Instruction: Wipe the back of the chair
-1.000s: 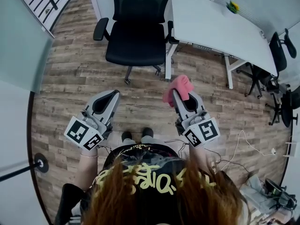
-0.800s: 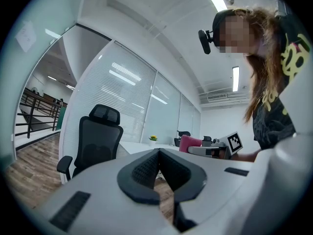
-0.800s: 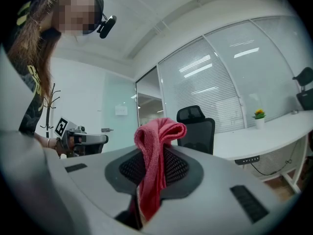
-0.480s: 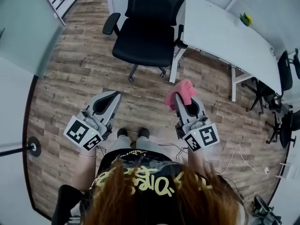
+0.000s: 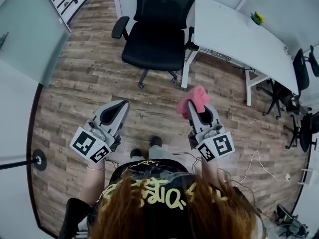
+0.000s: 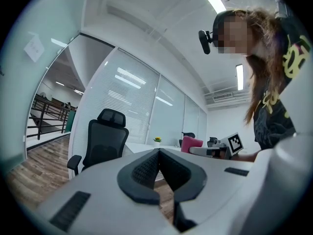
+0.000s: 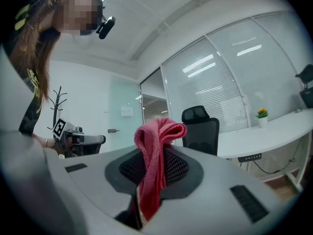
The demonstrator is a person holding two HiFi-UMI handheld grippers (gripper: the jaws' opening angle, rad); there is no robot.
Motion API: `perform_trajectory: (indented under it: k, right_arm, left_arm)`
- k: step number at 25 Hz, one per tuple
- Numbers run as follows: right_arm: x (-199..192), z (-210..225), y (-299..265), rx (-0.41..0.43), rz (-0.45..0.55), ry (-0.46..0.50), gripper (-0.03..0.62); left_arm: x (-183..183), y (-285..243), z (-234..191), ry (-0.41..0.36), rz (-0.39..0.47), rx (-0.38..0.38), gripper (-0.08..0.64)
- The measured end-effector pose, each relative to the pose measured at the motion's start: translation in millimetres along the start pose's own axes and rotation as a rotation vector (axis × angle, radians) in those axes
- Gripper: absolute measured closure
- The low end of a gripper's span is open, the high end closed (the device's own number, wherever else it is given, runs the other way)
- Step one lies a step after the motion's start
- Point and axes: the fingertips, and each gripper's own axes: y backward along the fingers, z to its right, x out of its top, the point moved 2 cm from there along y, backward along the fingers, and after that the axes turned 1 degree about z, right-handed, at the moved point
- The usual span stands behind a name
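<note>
Currently you are at the approach step. The chair (image 5: 155,44) stands well ahead on the floor, seat toward you, its back (image 5: 167,1) on the far side, beside the surface (image 5: 239,34). Your right tongs (image 5: 196,109) clamp the cloth (image 5: 193,97). Your left tongs (image 5: 118,105) are pressed together and empty. Next, judge whether to walk round or turn the chair, then bring the cloth onto the back.

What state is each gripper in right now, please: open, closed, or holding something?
Left gripper: closed, empty.
Right gripper: closed on the pink cloth.
</note>
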Motion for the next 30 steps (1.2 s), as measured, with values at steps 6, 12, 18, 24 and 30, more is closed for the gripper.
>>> perform_trajectory:
  k: [6, 12, 18, 24, 30]
  right_arm:
    - [3.1, -7.9, 6.3, -0.009, 0.008, 0.010, 0.525]
    - [4.0, 15.2, 3.4, -0.001, 0.010, 0.012, 0.525]
    - [2.5, 38.0, -6.2, 0.045, 0.006, 0.011, 0.525]
    - [-6.6, 44.2, -18.2, 0.077, -0.004, -0.011, 0.525]
    - [-4.3, 46.4, -33.1, 0.075, -0.004, -0.008, 0.525]
  left_arm:
    - [-5.2, 10.1, -7.7, 0.014, -0.015, 0.020, 0.568]
    - [-0.7, -13.4, -9.0, 0.000, 0.005, 0.026, 0.568]
    - [3.5, -32.3, -7.4, -0.014, 0.043, 0.070, 0.568]
    - [-3.8, -29.9, -8.3, -0.019, 0.017, 0.099, 0.568]
    - [0.1, -41.4, -27.1, -0.007, 0.034, 0.091, 0.568]
